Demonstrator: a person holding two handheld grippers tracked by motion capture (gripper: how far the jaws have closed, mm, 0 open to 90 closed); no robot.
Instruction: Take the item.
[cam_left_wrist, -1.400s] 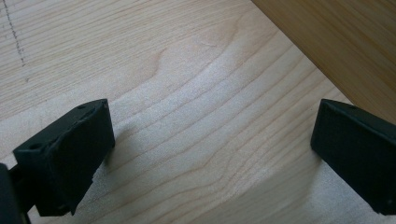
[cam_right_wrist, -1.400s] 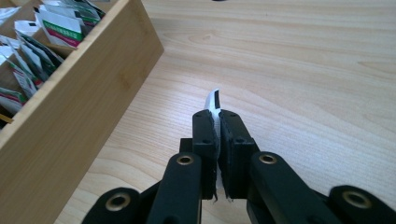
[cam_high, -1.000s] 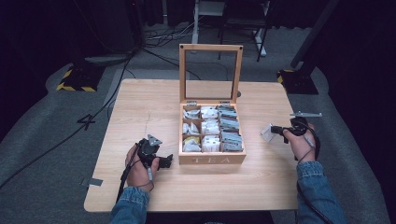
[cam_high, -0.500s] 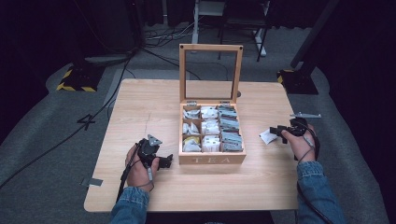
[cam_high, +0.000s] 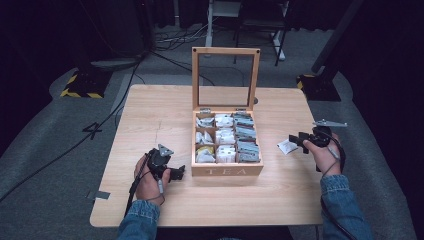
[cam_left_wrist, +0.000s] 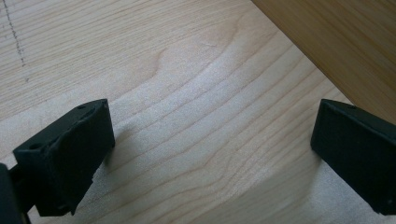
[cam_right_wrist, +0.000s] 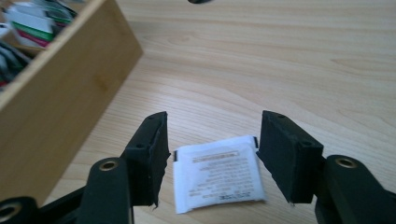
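High view looks down on a pale wooden table (cam_high: 150, 115) standing on a grey floor, with dark stands and cables behind it. Near the table's middle sits a wooden tea box (cam_high: 227, 170) with TEA cut into its front wall; its glass-paned lid (cam_high: 226, 77) stands upright at the back. Inside, the box is split into compartments packed with tea bags (cam_high: 225, 136), white ones in the left and middle columns, grey-green ones on the right. The person's arms in denim sleeves come in from the bottom edge. The left hand (cam_high: 149, 177) rests on the table just beside the box's front left corner, holding the left gripper (cam_high: 179, 172), whose tips point at the box. In the left gripper view its jaws are spread wide over bare wood with nothing between them, the box wall (cam_left_wrist: 345, 42) crossing the upper right corner. The right hand (cam_high: 322, 152) holds the right gripper (cam_high: 296, 141) to the right of the box, apart from it. A small white packet (cam_high: 286, 146) lies flat on the table at this gripper's tips. In the right gripper view the jaws are wide apart, one on each side of the packet (cam_right_wrist: 217, 172), not pressing on it, and printed text shows on its face.
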